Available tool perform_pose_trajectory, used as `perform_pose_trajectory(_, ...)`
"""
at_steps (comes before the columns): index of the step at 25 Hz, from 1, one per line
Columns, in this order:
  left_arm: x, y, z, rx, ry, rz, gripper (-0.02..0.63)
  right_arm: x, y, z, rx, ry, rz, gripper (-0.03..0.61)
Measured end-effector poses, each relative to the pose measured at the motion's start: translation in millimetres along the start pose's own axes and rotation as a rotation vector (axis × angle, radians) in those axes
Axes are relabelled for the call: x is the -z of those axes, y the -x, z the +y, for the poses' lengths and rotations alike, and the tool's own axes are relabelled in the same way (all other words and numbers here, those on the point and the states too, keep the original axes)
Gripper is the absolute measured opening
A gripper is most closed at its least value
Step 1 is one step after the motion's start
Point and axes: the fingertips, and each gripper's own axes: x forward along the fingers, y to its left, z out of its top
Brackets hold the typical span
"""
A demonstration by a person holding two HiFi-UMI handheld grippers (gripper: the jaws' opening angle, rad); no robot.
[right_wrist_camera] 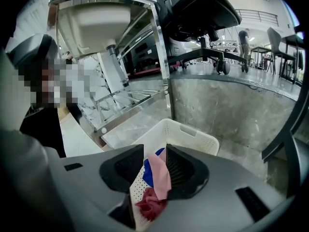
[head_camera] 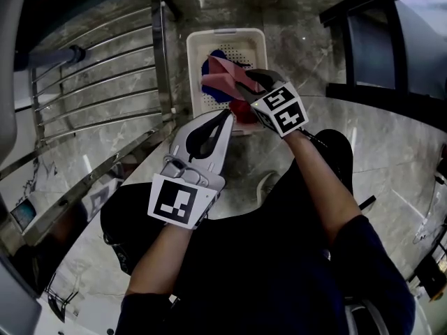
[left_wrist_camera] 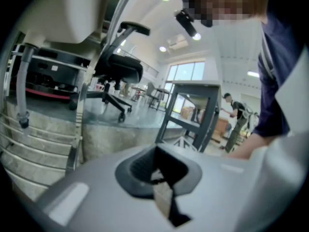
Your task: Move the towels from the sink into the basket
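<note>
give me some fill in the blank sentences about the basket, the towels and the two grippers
1. The basket on the floor is ____ in colour.
2. The hanging towel between the right gripper's open jaws is ____.
3. The lowest towel, on the basket's bottom, is ____.
4. The left gripper holds ____.
Missing words: white; pink; blue; nothing.
</note>
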Motion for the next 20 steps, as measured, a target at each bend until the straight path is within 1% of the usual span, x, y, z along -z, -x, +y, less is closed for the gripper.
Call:
perform_pose_trajectory(3,-2,-1,-2,0.005,-0.006,-0.005,0.003,-7,3,0,0.005,-0.009,-0.026,0.132)
perform_pose_trajectory(5,-3,-1,-3,0.008,-0.009,-0.004,0.003,-14,6,3,0.008,0.006,-0.044,0.132)
perform_pose_trajectory(8,-1,3,-1,-0.005,-0.029,0.028,0.003,-23,15,14,0.009,0.033,-0.056,0.131)
perform_pose_trajectory(12,-7,14,2,-0.024,-0.047,0.067,0.003,-31,38,32,-0.005,0.015,-0.040,0.107)
perform_pose_trajectory(17,-34,46,1,-0.061,-0.040,0.124,0.003,-47,94,57,-0.004,0.046,0.001,0.095)
perform_pose_trajectory(20,-61,66,-12,-0.067,-0.070,0.140,0.003,-66,130,67,-0.001,0.042,-0.002,0.086)
